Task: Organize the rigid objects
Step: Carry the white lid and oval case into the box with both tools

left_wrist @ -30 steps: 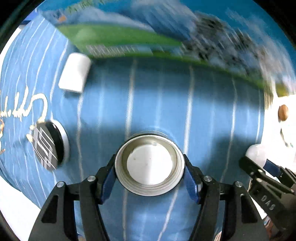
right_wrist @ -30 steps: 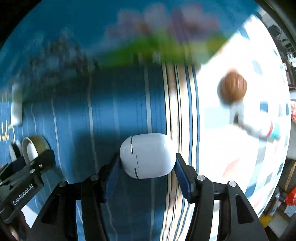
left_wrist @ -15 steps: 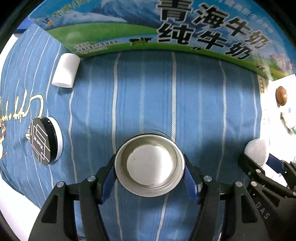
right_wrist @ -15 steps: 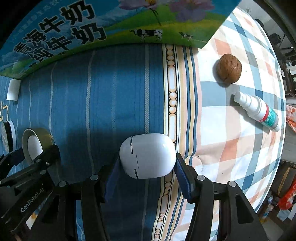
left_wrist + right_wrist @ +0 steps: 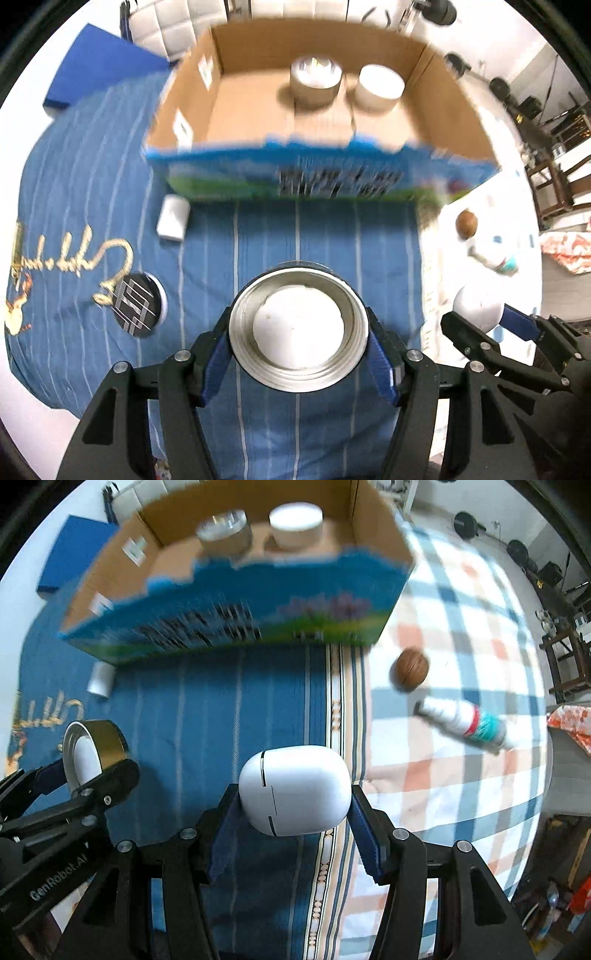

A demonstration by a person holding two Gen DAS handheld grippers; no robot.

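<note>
Both grippers lifted, box interior now in view.
Left gripper (image 5: 298, 363) clamped on lid (image 5: 298, 334), right gripper (image 5: 294, 818) clamped on case (image 5: 294, 790); both above cloth, short of box (image 5: 258, 107), drop-off next.

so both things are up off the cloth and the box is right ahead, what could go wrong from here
1. The white case is smooth and rounded, pinched only at its sides by the right hand-held gripper; it might slip out.
2. The metal lid in the left hand-held gripper is gripped at its rim, so it could tilt or pop free.
3. The cardboard box already holds two round containers; a drop could knock them.
</note>
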